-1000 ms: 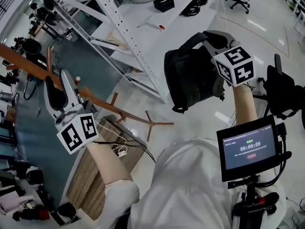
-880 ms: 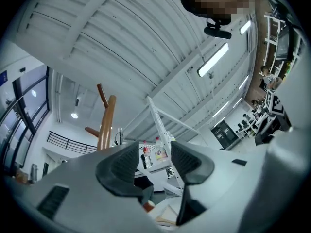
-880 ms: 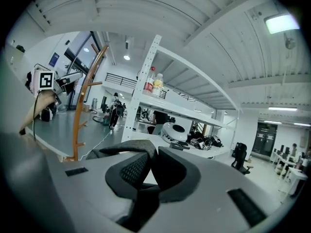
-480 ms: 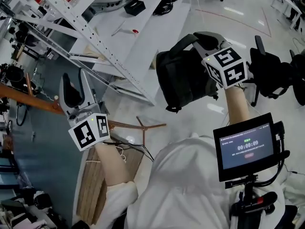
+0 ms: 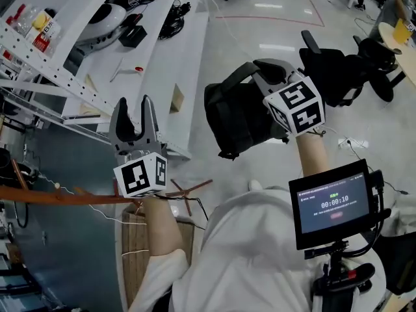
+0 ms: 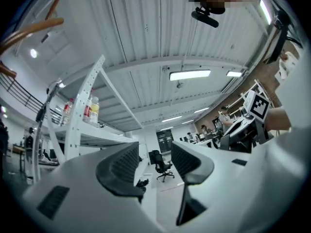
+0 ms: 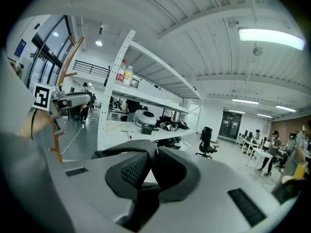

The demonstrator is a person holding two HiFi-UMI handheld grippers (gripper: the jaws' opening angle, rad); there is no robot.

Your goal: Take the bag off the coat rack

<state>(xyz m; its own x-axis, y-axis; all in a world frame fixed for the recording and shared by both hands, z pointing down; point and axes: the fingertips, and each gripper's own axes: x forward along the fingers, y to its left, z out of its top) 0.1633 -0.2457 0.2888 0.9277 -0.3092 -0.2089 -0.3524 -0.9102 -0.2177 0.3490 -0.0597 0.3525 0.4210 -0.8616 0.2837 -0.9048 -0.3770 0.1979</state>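
Head view, looking steeply down: the wooden coat rack [image 5: 62, 197] lies across the lower left of the picture as a brown pole, its splayed feet pointing toward the person's white-clad body. The black bag [image 5: 237, 119] is well apart from the coat rack, up and to the right of it, hanging in the air over the pale floor. The right gripper [image 5: 268, 77] holds it from above by the top strap. The left gripper [image 5: 134, 106] is raised just above the coat rack, touching neither rack nor bag. Left gripper view: the jaws stand apart with nothing between them; only a far-off office chair [image 6: 159, 165] shows through the gap, and the coat rack's pegs [image 6: 30, 29] sit in the upper left corner. Right gripper view: the jaws are clamped on a dark fabric strap [image 7: 127, 150] of the bag, with the coat rack far off at the left edge. The lift-off looks done: the bag is clear of every peg. All that seems left is carrying it away or setting it down.
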